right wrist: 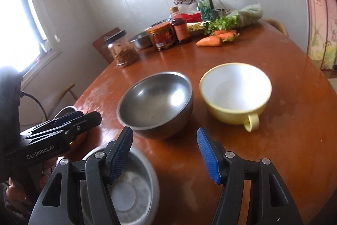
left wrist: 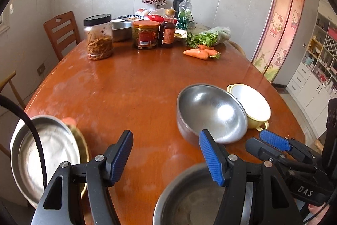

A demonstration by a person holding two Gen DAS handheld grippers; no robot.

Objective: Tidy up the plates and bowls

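Note:
My left gripper point(left wrist: 166, 157) is open and empty over the brown table point(left wrist: 137, 88). A shallow steel bowl point(left wrist: 189, 201) lies just below its right finger. At the near left edge a steel plate point(left wrist: 48, 153) rests on a yellow plate point(left wrist: 83, 144). A deeper steel bowl point(left wrist: 210, 113) stands tilted against a yellow handled bowl point(left wrist: 252, 104) ahead on the right. My right gripper point(right wrist: 164, 157) is open too, with nothing between its fingers. The deep steel bowl point(right wrist: 154, 102) and the yellow bowl point(right wrist: 236, 94) stand just beyond it, and the shallow steel bowl point(right wrist: 128, 193) lies under its left finger.
At the far end stand jars point(left wrist: 99, 37), a sauce bottle point(left wrist: 167, 32), another steel bowl point(left wrist: 121, 30), bottles, greens and carrots point(left wrist: 200, 53). Wooden chairs point(left wrist: 63, 33) stand on the left. A cupboard and shelves are at the right.

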